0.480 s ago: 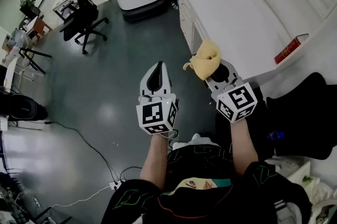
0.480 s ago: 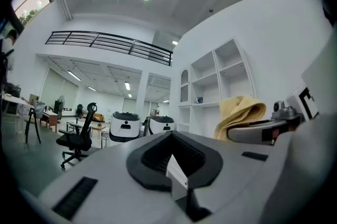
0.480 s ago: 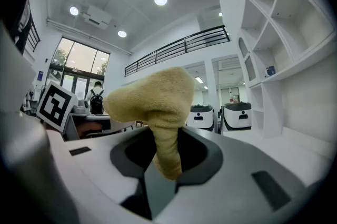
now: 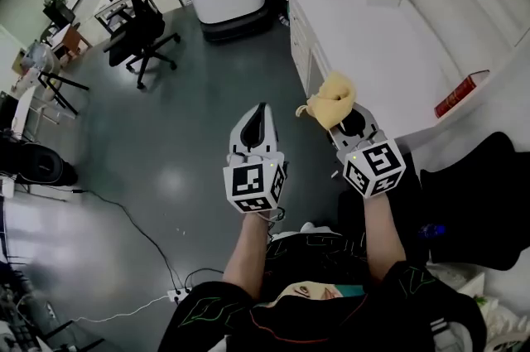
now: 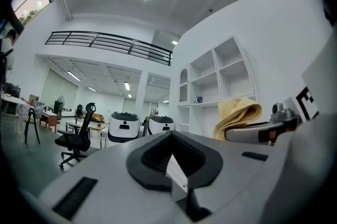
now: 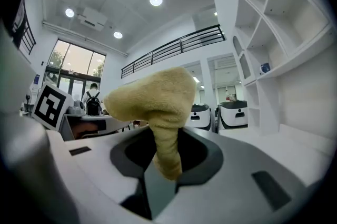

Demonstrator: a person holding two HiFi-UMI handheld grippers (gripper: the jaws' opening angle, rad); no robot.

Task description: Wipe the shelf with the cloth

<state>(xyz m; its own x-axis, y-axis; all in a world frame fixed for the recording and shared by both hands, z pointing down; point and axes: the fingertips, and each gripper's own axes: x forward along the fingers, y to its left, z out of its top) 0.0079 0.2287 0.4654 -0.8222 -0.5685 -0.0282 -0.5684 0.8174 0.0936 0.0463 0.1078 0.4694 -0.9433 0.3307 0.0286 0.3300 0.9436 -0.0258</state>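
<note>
Right tongs pinch fuzzy yellow cloth; left tongs closed, seemingly empty.

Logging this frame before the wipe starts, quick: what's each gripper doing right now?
Left gripper: shut, holding nothing.
Right gripper: shut on the yellow cloth.
</note>
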